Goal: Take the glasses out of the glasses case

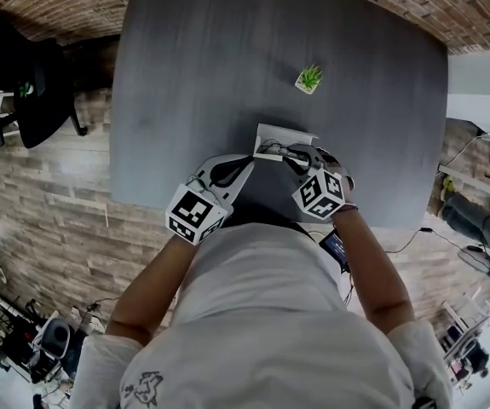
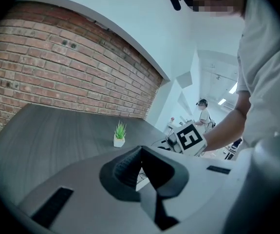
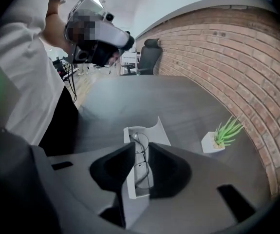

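Head view: glasses case [image 1: 280, 135] crosswise

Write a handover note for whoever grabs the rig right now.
Left gripper: jaws together, nothing seen gripped, beside the glasses case; contact unclear.
Right gripper: jaws apart, straddling the glasses and one case wall, not yet clamped.
Done: case lies open on the table, glasses inside.
Left: close on the glasses and lift them out.
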`<action>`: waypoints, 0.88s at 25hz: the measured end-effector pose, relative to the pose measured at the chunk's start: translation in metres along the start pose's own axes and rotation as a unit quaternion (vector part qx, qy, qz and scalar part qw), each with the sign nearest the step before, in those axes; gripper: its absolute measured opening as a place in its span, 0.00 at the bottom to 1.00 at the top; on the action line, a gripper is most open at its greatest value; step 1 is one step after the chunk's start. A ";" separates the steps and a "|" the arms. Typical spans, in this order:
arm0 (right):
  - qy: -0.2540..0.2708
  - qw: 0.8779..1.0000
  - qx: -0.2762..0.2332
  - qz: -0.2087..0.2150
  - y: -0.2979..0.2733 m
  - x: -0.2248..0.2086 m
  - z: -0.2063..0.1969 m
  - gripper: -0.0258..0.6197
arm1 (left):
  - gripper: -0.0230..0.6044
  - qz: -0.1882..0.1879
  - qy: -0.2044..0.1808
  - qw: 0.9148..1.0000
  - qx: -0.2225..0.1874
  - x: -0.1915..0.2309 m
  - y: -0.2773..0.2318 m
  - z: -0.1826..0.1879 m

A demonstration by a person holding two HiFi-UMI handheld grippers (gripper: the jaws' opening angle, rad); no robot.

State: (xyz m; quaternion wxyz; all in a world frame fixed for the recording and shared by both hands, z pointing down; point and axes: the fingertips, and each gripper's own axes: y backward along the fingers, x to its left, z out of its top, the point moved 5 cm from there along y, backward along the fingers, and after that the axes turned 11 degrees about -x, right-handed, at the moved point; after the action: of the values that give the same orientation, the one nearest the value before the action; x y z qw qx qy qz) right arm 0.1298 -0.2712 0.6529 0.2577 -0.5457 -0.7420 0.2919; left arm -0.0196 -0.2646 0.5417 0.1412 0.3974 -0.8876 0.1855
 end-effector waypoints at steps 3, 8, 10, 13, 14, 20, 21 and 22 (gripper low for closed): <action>0.004 1.000 0.023 0.009 -0.012 -0.001 -0.009 0.17 | 0.05 -0.006 0.003 1.000 0.008 0.005 -0.003 -0.004; 0.015 0.998 0.049 0.028 -0.026 -0.003 -0.017 0.17 | 0.05 -0.011 0.009 1.000 0.020 0.013 -0.009 -0.015; 0.021 0.997 0.059 0.035 -0.030 -0.003 -0.019 0.16 | 0.05 -0.010 0.013 1.000 0.022 0.017 -0.009 -0.017; 0.027 0.996 0.075 0.046 -0.036 -0.002 -0.023 0.14 | 0.05 -0.009 0.017 0.999 0.026 0.022 -0.009 -0.022; 0.030 0.995 0.080 0.048 -0.037 -0.002 -0.024 0.14 | 0.05 -0.009 0.018 0.999 0.028 0.023 -0.010 -0.023; 0.035 0.993 0.096 0.060 -0.044 -0.002 -0.027 0.12 | 0.05 -0.009 0.022 0.999 0.033 0.030 -0.011 -0.026; 0.035 0.992 0.100 0.064 -0.045 -0.002 -0.028 0.12 | 0.05 -0.009 0.023 0.999 0.033 0.031 -0.011 -0.026; 0.034 0.992 0.103 0.068 -0.046 -0.002 -0.029 0.11 | 0.05 -0.009 0.024 0.999 0.034 0.032 -0.011 -0.027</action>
State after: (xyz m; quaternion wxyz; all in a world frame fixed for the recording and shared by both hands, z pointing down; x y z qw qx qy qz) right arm 0.1201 -0.2794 0.7059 0.3172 -0.5753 -0.6598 0.3647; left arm -0.0290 -0.2807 0.5808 0.1503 0.4049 -0.8737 0.2237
